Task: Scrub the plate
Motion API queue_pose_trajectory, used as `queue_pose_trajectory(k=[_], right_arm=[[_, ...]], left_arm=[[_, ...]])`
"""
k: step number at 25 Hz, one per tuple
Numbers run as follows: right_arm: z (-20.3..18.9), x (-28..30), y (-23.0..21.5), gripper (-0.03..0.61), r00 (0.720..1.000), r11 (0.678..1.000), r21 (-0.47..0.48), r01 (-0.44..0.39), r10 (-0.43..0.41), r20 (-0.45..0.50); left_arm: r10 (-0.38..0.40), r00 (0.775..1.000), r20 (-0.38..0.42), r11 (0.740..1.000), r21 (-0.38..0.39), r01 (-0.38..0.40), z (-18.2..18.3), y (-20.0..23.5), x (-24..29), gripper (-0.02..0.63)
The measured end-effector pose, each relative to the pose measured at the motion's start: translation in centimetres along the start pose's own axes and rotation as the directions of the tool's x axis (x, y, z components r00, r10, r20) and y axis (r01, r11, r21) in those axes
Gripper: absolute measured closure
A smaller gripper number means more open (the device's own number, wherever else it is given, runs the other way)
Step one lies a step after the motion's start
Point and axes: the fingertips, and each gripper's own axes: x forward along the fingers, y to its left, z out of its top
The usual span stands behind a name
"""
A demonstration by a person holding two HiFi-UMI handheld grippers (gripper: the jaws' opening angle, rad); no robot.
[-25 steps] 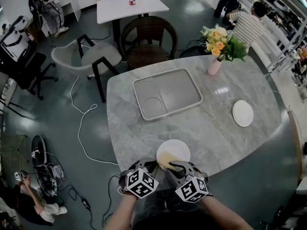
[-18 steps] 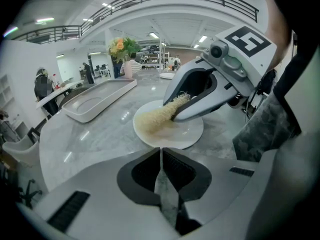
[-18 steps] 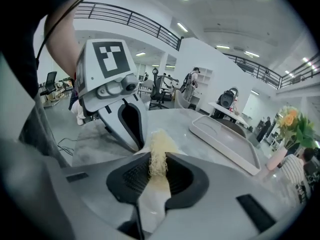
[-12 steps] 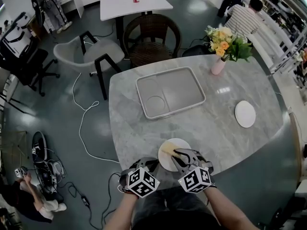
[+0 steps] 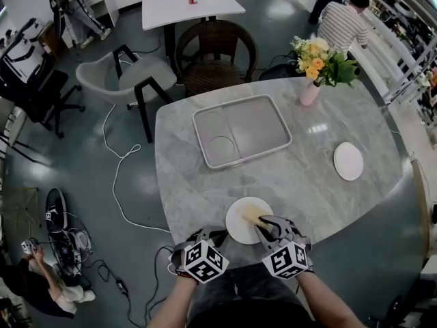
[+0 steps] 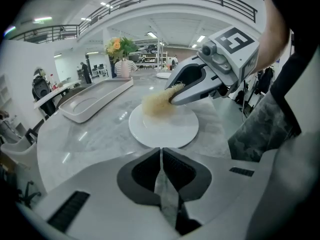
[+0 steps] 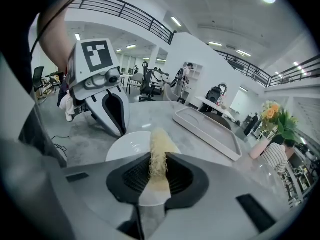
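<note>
Fingers (image 7: 129,176) of right gripper (image 7: 159,160): clamped on yellow fibrous scrubber (image 7: 159,146), scrubber tip touching white plate (image 5: 238,229). Plate: on marble table (image 5: 307,183), at near edge, before person. Left gripper (image 6: 161,156): jaws together, nothing between, just short of plate rim. Beyond: grey tray (image 5: 199,139), second small plate (image 5: 348,161), flower vase (image 5: 307,93).

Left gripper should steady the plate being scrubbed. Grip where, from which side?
The near-left rim of the plate, coming in low from the table edge: it lies flat, so only the rim offers purchase, and the right gripper with its scrubber occupies the right side.
</note>
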Motion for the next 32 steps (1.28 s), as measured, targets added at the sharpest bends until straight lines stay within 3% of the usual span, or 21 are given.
queue_pose_trajectory(k=[13, 32], right_arm=[[-0.1, -0.8, 4.1, 0.503, 0.998, 0.994, 0.081, -0.069, 0.069, 0.013], [1.9, -1.8, 7.5, 0.503, 0.991, 0.987, 0.104, -0.121, 0.114, 0.068]], left_arm=[[-0.033, 0.999, -0.009, 0.999, 0.034, 0.034, 0.0, -2.3, 0.3, 0.589], [-0.069, 0.998, -0.004, 0.997, 0.043, 0.069, -0.1, -4.7, 0.5, 0.589]])
